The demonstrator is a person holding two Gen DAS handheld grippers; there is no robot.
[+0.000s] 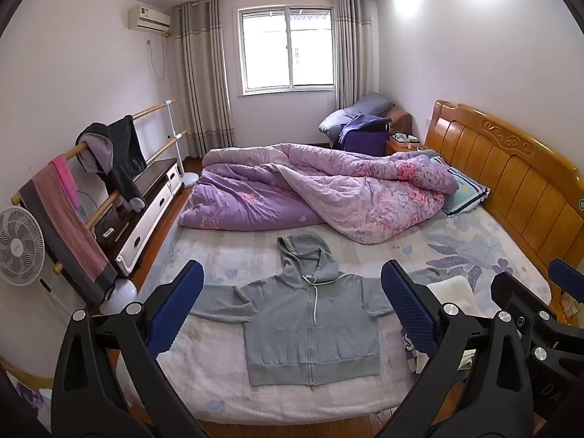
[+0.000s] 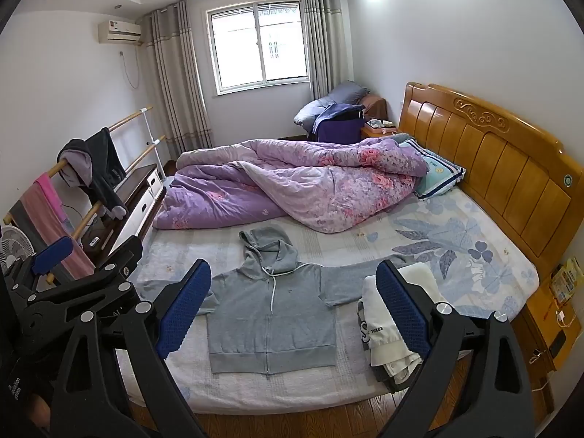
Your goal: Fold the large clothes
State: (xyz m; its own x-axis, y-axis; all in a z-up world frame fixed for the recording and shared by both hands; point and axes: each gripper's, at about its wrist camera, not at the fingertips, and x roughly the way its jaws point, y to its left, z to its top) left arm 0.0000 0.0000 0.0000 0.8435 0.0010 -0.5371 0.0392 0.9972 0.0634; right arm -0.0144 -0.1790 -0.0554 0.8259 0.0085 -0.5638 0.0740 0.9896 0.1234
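Bed (image 1: 226, 398), wooden-framed with a carved, panelled honey-coloured headboard (image 1: 511, 171) along its right side, covered by a pale sheet printed with blue leaves. Purple floral quilt (image 1: 328, 189), padded and crumpled, heaped across the far half of the bed and touching a teal, stripe-edged pillow (image 1: 463, 189) at the headboard. Grey hoodie (image 1: 310, 325), soft fleece with ribbed hem and cuffs, front zip and white drawcord, lies flat and face up near the bed's front edge, sleeves spread sideways and hood pointing toward the quilt. Folded white garment (image 2: 383, 325), stacked on darker folded cloth at the front-right part of the bed just beside the hoodie's sleeve, bears black lettering of which "TENGS" is legible. Left gripper (image 1: 292, 306) and right gripper (image 2: 294, 306), black frames with blue dimpled pads, hover above the front edge of the bed, each with its fingers spread wide apart and holding nothing.
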